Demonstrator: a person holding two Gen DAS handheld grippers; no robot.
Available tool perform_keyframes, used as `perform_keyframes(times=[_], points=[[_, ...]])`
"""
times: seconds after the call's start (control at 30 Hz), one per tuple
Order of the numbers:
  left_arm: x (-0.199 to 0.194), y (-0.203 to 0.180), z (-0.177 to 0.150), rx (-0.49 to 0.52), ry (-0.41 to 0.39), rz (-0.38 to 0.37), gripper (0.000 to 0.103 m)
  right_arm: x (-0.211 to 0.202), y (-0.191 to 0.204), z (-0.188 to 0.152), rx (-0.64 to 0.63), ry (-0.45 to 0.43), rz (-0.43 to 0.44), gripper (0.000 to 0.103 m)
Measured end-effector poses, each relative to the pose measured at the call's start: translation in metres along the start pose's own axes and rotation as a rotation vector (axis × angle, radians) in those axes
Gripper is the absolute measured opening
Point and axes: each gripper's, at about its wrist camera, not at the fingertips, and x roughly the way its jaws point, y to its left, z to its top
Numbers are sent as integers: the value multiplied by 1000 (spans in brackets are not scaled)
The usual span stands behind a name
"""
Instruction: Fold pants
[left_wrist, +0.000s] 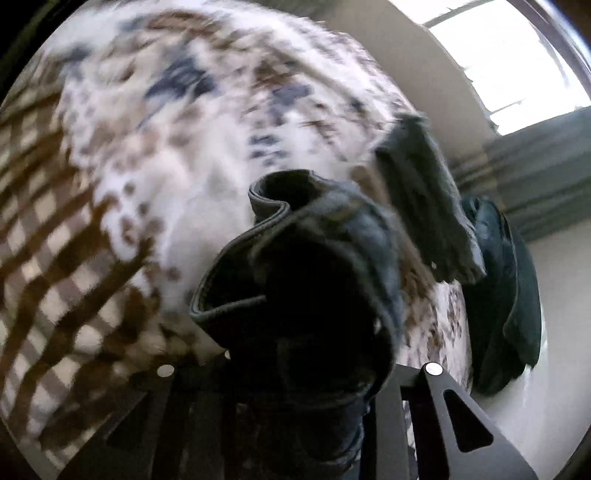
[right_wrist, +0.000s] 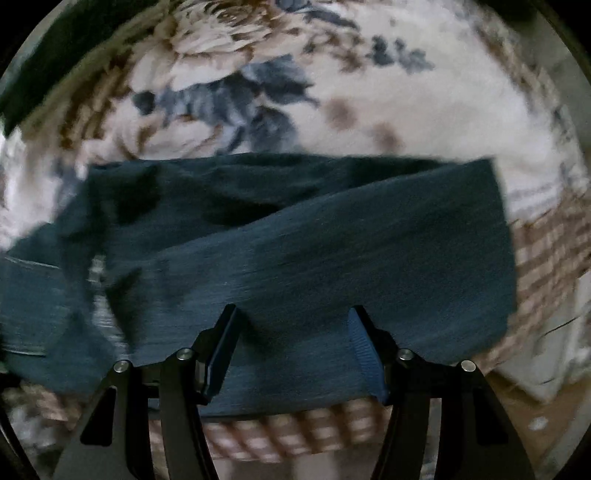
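The dark teal pants (right_wrist: 295, 236) lie spread in a broad band across a floral blanket (right_wrist: 424, 110). My right gripper (right_wrist: 292, 312) hovers straight above their near edge, its jaws open, the blue pads apart and nothing pinched between them. In the left wrist view a bunched, hemmed end of the pants (left_wrist: 295, 266) rises out of my left gripper (left_wrist: 299, 332) and hides its fingers; it looks clamped and lifted off the blanket (left_wrist: 184, 129). A further dark flap of cloth (left_wrist: 424, 195) hangs blurred to the right.
The blanket has a brown-and-white checked border (left_wrist: 55, 240), also at the right and near side (right_wrist: 546, 258). A dark cloth heap (left_wrist: 509, 295) lies past the bed's edge. A bright window (left_wrist: 509, 55) and grey curtain (left_wrist: 535, 173) stand behind.
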Motion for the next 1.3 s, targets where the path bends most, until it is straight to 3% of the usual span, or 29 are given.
perform_keyframes(times=[0.03,0.07,0.2,0.43,0.67,0.87,1.0,1.1,1.23,1.3], points=[[-5,-11,-1,39,-7,6,21,-2,-1,0,-9,-14,-28,85],[-11,-22,-3,78,-14,2,21,-6,-5,0,-13,-35,-50,94],[-31,-67,-16,211,-45,13,21,-13,-17,2,-45,-66,-64,94],[-49,-153,-68,442,-16,10,21,-8,-63,3,-39,-53,27,94],[-39,-238,-148,684,84,-13,20,-9,-164,10,33,-45,50,94],[5,-291,-241,864,226,-32,20,-6,-264,10,170,-46,46,94],[48,-306,-303,975,304,21,20,3,-324,5,226,-33,11,94],[89,-305,-347,1096,357,114,20,14,-362,3,244,12,-1,94],[109,-308,-375,1192,378,208,21,17,-406,-5,268,29,-5,94],[110,-311,-382,1216,387,253,27,19,-428,-4,279,32,8,94]])
